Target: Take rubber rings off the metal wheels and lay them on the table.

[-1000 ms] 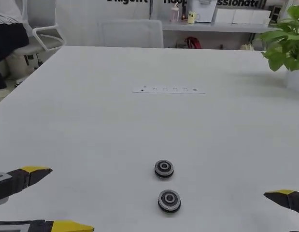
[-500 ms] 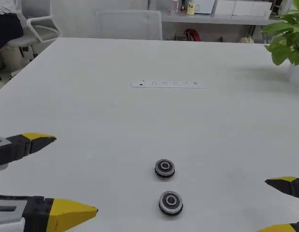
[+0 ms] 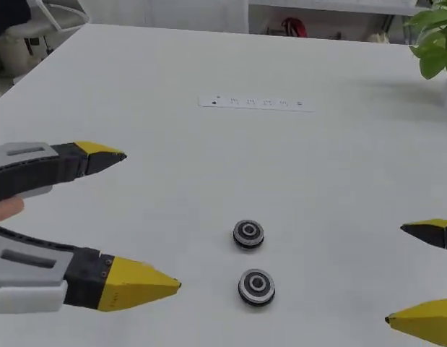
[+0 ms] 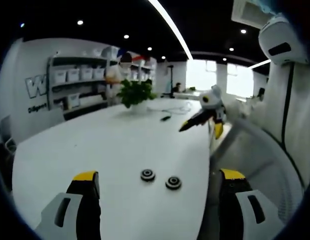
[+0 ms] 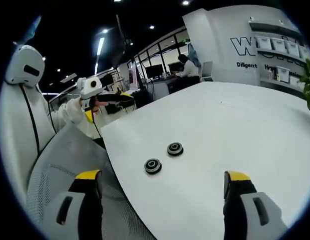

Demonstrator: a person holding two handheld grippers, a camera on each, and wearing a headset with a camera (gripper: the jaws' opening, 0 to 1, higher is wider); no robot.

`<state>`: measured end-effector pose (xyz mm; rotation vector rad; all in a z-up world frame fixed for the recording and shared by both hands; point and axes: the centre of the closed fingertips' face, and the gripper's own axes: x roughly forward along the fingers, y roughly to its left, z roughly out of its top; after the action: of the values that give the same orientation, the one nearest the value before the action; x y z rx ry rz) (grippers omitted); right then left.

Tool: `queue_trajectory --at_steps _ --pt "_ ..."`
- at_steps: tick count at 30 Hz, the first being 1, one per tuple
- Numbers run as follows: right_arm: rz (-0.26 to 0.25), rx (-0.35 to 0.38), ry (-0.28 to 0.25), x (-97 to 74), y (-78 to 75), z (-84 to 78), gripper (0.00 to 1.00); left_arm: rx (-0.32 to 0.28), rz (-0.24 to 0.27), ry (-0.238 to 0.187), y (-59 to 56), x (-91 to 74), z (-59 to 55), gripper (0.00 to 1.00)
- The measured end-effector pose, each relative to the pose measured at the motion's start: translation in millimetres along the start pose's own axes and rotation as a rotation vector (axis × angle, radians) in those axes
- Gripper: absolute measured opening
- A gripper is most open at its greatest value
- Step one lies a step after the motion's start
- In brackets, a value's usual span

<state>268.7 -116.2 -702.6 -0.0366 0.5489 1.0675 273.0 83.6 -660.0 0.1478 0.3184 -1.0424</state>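
grey metal with a dark band around it: two small wheels lie flat on the white table (image 3: 209,166), close to one another but apart. the far wheel (image 3: 248,234) and the near wheel (image 3: 256,286) both sit between the left gripper (image 3: 152,220) and the right gripper (image 3: 394,273), somewhat nearer to the left one. each gripper view shows the pair ahead, framed between that gripper's own two fingers. the rubber rings (image 3: 241,289) seem to be still seated on the wheels, so i judge that no ring is removed yet.

the fingers of both grippers are wide apart and hold nothing. this fits an approach, i think: the yellow tips are spread so that one gripper can close over a wheel to keep it steady, while the other catches the edge of the ring. the grippers come in from opposite sides, which leaves the wheels in plain sight from above.

the wheels lie with the flat face up, so the ring edge is reached from the side; a tip that pushes too low may only slide the wheel over the smooth table.

well beyond the fingers lies a white socket strip (image 3: 255,103), out of the way.
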Motion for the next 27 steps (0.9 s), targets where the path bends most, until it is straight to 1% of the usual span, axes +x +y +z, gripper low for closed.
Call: queue_trajectory --at_steps 2,3,5,8,10,13,15,16,17,19,23,25,27 --pt "0.003 -0.017 0.004 1.2 -0.6 5.0 0.99 0.003 -0.018 -0.005 -1.0 3.5 3.1 1.00" --pt "0.004 -0.027 0.013 1.4 -1.2 7.9 0.98 0.007 -0.029 -0.004 -2.5 5.2 4.7 1.00" --pt "0.006 -0.047 0.014 0.9 -1.7 14.5 0.98 0.023 -0.044 0.000 -4.0 6.8 7.3 1.00" --pt "0.010 -0.084 0.004 -0.5 -3.5 30.1 0.97 0.056 -0.063 -0.004 -5.3 9.8 16.8 1.00" --pt "0.008 -0.097 -0.003 -0.6 -6.4 38.2 0.97 0.060 -0.078 -0.027 -6.2 12.6 24.8 1.00" --pt "0.016 -0.131 -0.009 1.2 -10.7 52.3 0.97 0.061 -0.097 -0.033 -7.0 17.7 31.4 1.00" --pt "0.018 -0.149 -0.013 2.2 -12.2 59.0 0.96 0.082 -0.106 -0.032 -6.9 21.7 36.5 1.00" --pt "0.019 -0.155 -0.016 2.8 -12.9 63.5 0.96 0.095 -0.117 -0.042 -7.1 23.8 41.3 1.00" --pt "0.022 -0.167 -0.030 3.7 -12.9 69.8 0.96 0.097 -0.121 -0.047 -7.2 24.6 43.3 1.00" --pt "0.032 -0.178 -0.046 5.2 -11.6 76.8 0.95 0.103 -0.126 -0.052 -5.2 28.0 50.6 1.00" --pt "0.038 -0.205 -0.056 10.6 -11.9 88.8 0.94 0.153 -0.128 -0.071 -1.8 34.5 64.3 1.00" --pt "0.043 -0.225 -0.068 13.6 -11.4 94.8 0.93 0.165 -0.130 -0.077 -1.0 37.4 67.4 1.00" --pt "0.054 -0.228 -0.086 16.6 -9.9 99.7 0.92 0.176 -0.140 -0.082 -1.4 41.6 68.8 1.00"
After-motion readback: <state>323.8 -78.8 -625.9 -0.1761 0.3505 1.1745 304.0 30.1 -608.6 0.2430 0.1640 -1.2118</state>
